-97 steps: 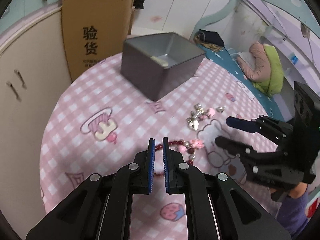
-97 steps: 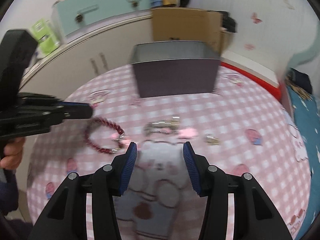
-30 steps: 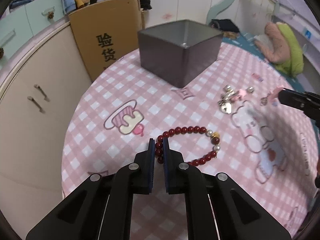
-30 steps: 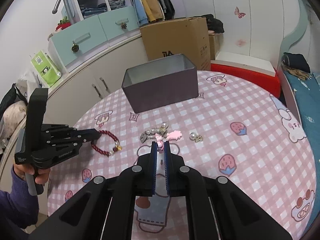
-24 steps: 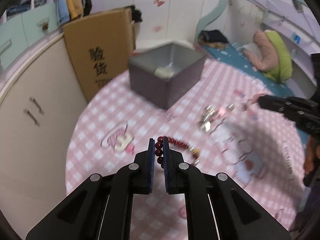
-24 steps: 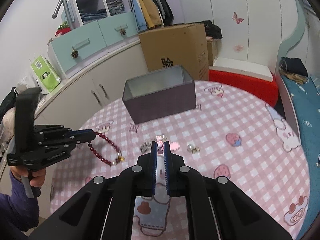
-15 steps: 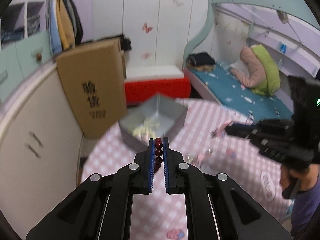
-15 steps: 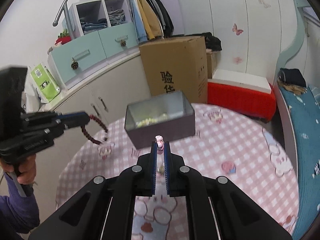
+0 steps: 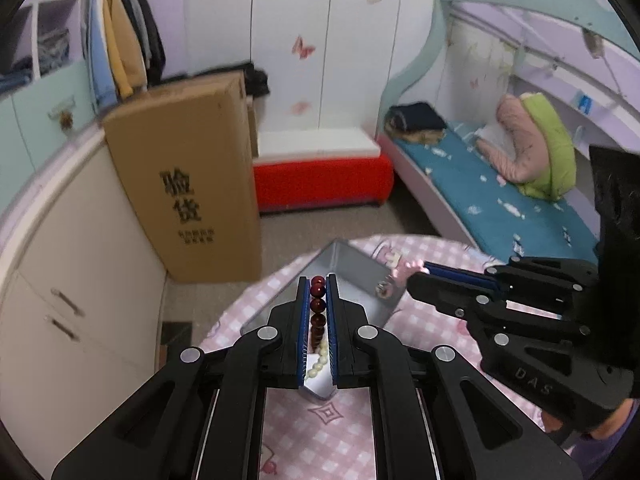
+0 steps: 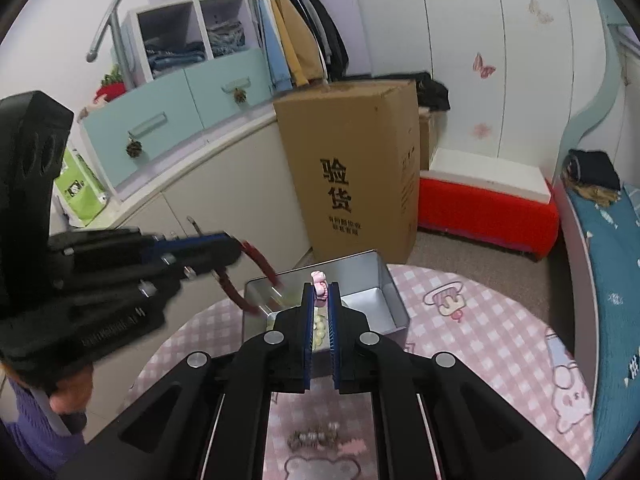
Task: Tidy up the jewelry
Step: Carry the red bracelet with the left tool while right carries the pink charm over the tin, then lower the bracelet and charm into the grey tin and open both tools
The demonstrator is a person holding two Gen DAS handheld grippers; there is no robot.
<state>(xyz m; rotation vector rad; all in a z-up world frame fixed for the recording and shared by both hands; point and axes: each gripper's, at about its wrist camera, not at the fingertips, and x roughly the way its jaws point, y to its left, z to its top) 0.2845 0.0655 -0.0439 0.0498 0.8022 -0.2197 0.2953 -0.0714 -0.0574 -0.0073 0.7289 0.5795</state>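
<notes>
Hanging from the left gripper (image 9: 319, 286), jaws clamped, the red bead bracelet (image 9: 318, 304) is now lifted off the surface (image 9: 320, 436) above the grey tin (image 9: 360, 276). Right gripper (image 10: 321, 290), jaws clamped on a pink charm (image 10: 319, 283), has risen too. Bracelet's lower loop blurred; tin's contents partly hidden.

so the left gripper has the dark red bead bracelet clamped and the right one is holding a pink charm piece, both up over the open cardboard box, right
Not quite: both hang over the open grey metal tin on the table, not the cardboard box, which stands closed on the floor behind, as the right wrist view shows. The rest holds: the left gripper clamps the dark red bead bracelet, and the right gripper holds the pink charm piece.
</notes>
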